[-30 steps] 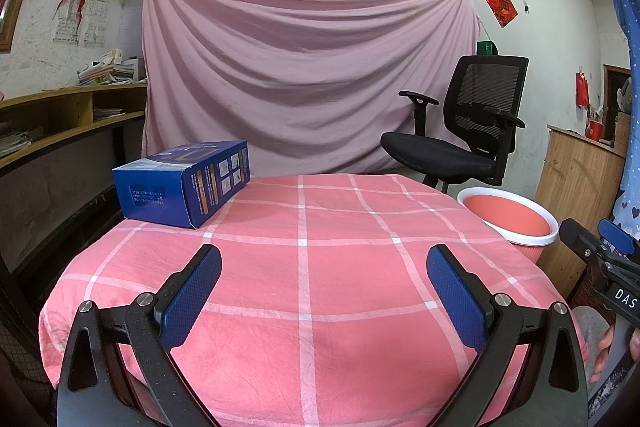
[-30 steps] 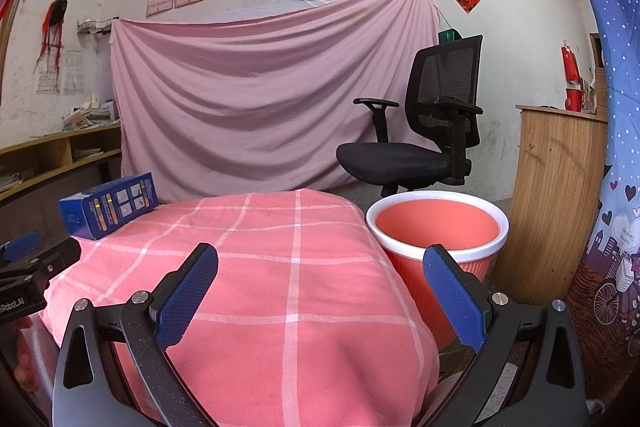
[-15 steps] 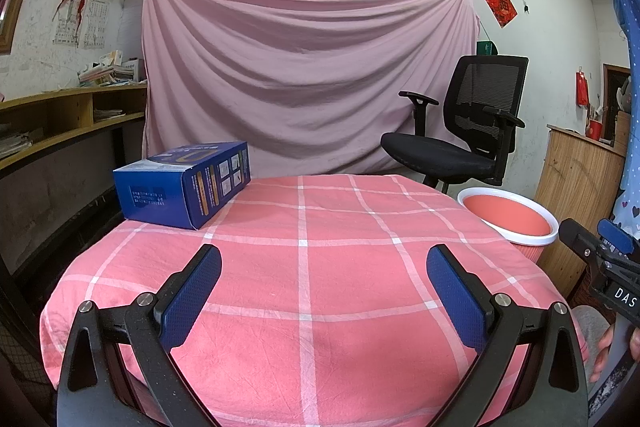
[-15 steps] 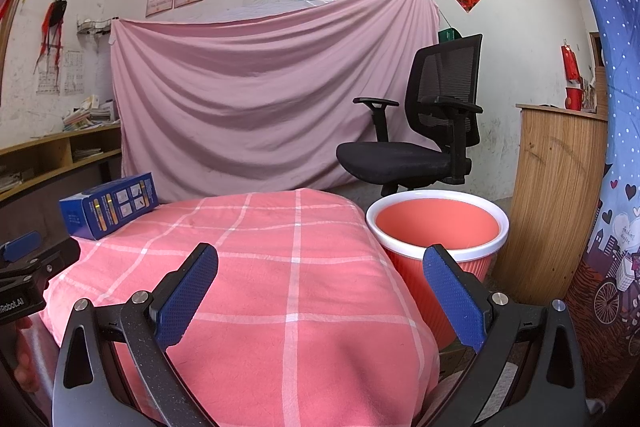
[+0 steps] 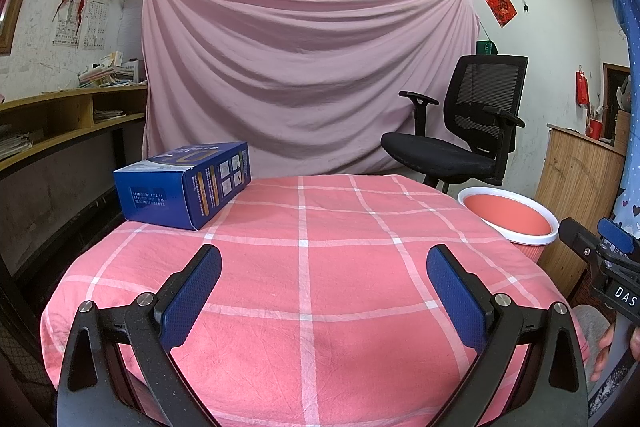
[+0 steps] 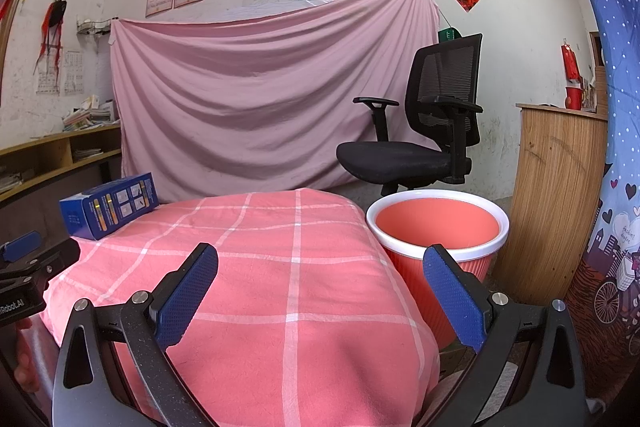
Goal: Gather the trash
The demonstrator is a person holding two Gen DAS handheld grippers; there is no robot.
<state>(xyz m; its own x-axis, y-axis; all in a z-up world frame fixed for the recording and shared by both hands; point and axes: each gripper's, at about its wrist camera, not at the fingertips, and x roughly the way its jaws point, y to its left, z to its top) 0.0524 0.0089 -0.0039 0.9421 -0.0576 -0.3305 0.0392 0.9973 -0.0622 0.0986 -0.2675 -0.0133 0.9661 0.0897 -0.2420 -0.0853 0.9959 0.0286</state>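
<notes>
With my left gripper (image 5: 324,281) and right gripper (image 6: 320,277) both spread wide and empty, I judge the blue box (image 5: 182,185) at the desk's (image 5: 340,267) far left corner light, stiff cardboard, best pinched across its narrow sides, then binned (image 6: 438,227).

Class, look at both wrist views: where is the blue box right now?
The blue box lies on the far left corner of the pink checked tablecloth, in front of the pink sheet.
</notes>
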